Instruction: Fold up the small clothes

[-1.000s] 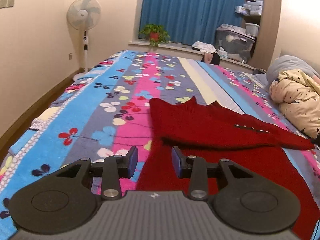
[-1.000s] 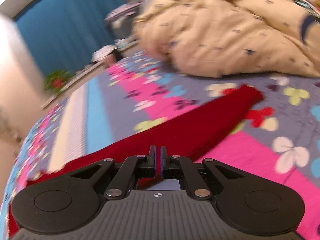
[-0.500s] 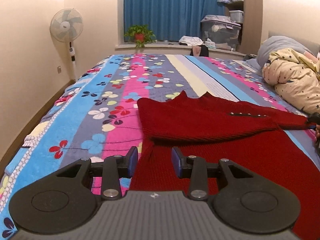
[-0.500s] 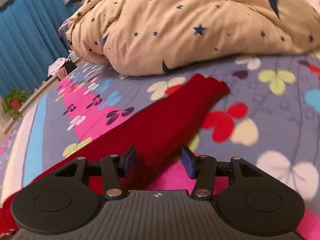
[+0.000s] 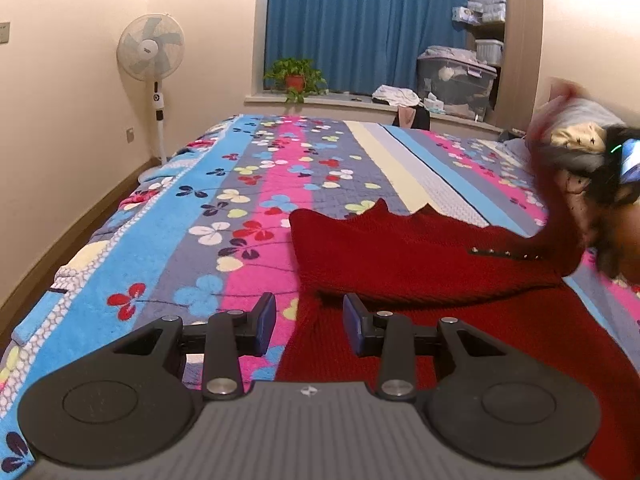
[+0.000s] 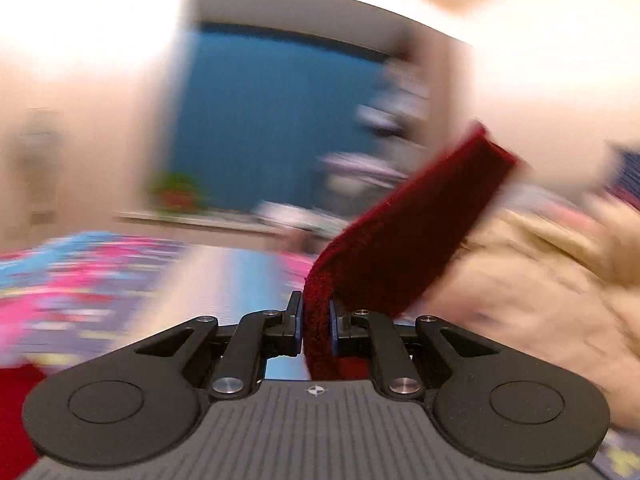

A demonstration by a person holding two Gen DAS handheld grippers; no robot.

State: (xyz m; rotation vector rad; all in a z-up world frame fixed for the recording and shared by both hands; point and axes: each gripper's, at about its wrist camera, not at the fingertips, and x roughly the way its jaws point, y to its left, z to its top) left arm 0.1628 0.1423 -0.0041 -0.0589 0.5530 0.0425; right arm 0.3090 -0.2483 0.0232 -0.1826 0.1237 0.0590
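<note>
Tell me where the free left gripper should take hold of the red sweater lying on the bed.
Probably the near left edge of the red sweater, just ahead of the left gripper, whose jaws stand apart and empty. Come in low from the near side so one finger slides under the flat knit. The right gripper is closing on the lifted sleeve.

warm indoor light filled the room and glared off the pale walls (image 5: 60,128). the left view was sharp, bowed at its edges, blurred only at far right. the right view was smeared throughout, overexposed above.
</note>
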